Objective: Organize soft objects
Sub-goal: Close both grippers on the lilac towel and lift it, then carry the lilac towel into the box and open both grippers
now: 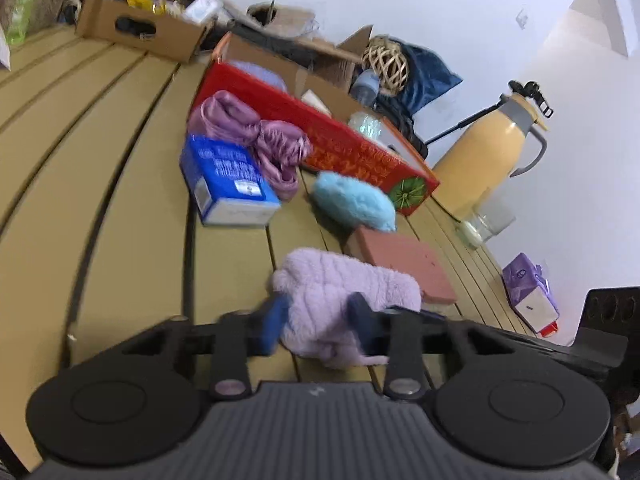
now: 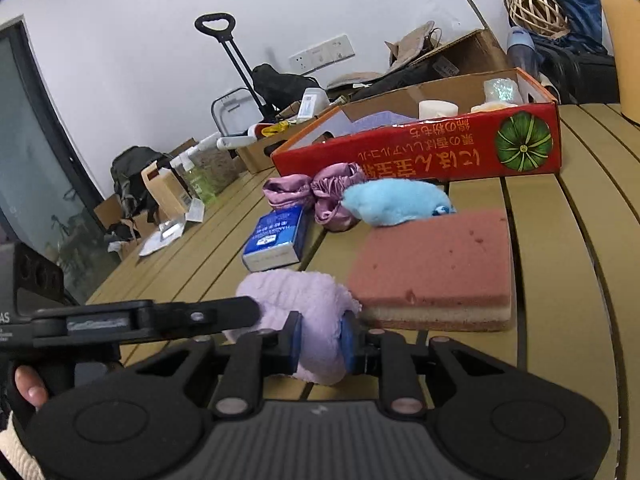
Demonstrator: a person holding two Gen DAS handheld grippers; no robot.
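Item: lilac fleece cloth (image 1: 344, 292), lying on the slatted table (image 1: 120, 152) at its near side, just beside the pink sponge (image 2: 436, 260). Left gripper (image 1: 320, 316): jaws narrowed on one end of the cloth, pads pressing the pile. Right gripper (image 2: 320, 340): jaws drawn close, pinching the other end. Risks: both grips take only surface fluff, so a lift may let the cloth slip out; pulling the ends apart unevenly could drag it across the sponge. Room: open slats to the left; blue tissue pack (image 2: 276, 236), blue plush (image 2: 396, 202) and satin scrunchie (image 2: 316, 196) crowd the path ahead to the red box (image 2: 420, 156).
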